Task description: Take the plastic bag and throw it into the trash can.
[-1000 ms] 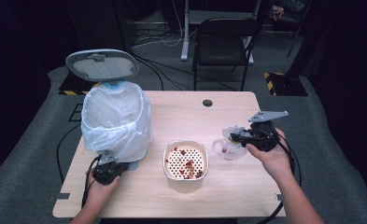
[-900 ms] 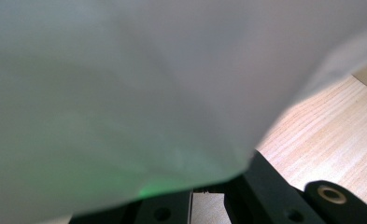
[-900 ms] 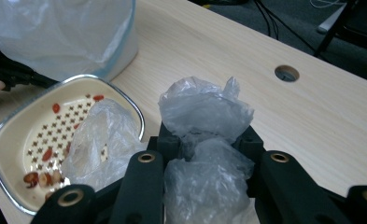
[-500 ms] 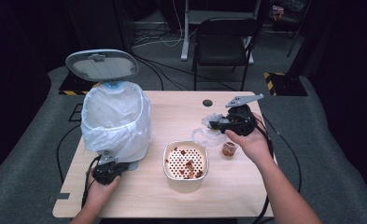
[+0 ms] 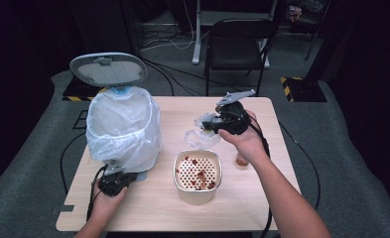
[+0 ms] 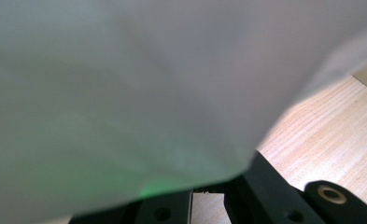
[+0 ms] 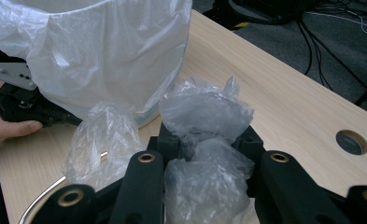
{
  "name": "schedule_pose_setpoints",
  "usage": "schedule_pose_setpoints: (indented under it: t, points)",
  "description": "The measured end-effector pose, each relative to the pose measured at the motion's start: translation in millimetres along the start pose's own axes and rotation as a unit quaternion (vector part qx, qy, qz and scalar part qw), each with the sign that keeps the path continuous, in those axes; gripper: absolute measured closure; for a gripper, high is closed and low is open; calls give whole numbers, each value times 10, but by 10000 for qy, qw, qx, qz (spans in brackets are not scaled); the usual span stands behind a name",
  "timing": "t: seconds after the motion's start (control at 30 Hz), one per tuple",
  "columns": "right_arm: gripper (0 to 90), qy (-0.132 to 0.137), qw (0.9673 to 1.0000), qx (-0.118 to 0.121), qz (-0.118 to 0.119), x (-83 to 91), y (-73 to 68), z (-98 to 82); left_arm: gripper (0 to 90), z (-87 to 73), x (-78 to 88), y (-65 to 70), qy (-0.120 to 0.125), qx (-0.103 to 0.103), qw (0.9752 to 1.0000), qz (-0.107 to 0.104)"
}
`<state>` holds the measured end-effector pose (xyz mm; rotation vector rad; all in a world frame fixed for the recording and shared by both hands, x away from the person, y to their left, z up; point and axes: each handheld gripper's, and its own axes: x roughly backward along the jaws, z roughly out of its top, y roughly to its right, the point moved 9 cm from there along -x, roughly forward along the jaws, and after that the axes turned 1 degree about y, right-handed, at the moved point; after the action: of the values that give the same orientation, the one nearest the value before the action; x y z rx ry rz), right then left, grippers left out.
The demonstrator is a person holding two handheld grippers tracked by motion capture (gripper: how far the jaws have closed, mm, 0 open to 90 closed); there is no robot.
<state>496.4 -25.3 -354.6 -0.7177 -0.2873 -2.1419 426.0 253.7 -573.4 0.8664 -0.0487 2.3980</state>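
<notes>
My right gripper (image 5: pixel 208 125) hovers over the middle of the table, shut on a crumpled clear plastic wrap (image 5: pixel 198 135) that hangs beyond the far rim of the perforated bowl (image 5: pixel 197 171). In the right gripper view the plastic wrap (image 7: pixel 204 109) bulges up between the jaws of the right gripper (image 7: pixel 207 140). Red scraps lie in the bowl. A bin lined with a white bag (image 5: pixel 123 129) stands at the left with its lid (image 5: pixel 108 68) up. My left gripper (image 5: pixel 114 182) rests shut at the bin's foot. In the left gripper view the white bag (image 6: pixel 125 93) hangs over the left gripper (image 6: pixel 209 191).
A small brownish thing (image 5: pixel 241 159) sits on the table (image 5: pixel 282 148) right of the bowl, beside my right forearm. A round hole (image 7: pixel 351 141) is set in the tabletop. A black chair (image 5: pixel 237 39) stands behind the table, and cables lie on the floor.
My right gripper has carried the plastic wrap from the table's right side leftward and a little up, toward the middle. The small brownish thing is now uncovered. The left hand kept still.
</notes>
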Motion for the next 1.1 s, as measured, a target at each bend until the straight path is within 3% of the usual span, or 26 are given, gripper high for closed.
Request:
schedule_pose_setpoints:
  t: [0.3,0.47,1.1]
  points:
    - [705,38,9997,197,138,-193,-141,263,900,-1,1,1,-7,-11,10000,-12]
    - [705,90,9996,156,211,-248,-191,351,900,-4,5,-5,-33,-27,10000,-1]
    - [704,251,9978,380,481,-566,-501,817,900,-4,8,4,-9,-20,10000,-55]
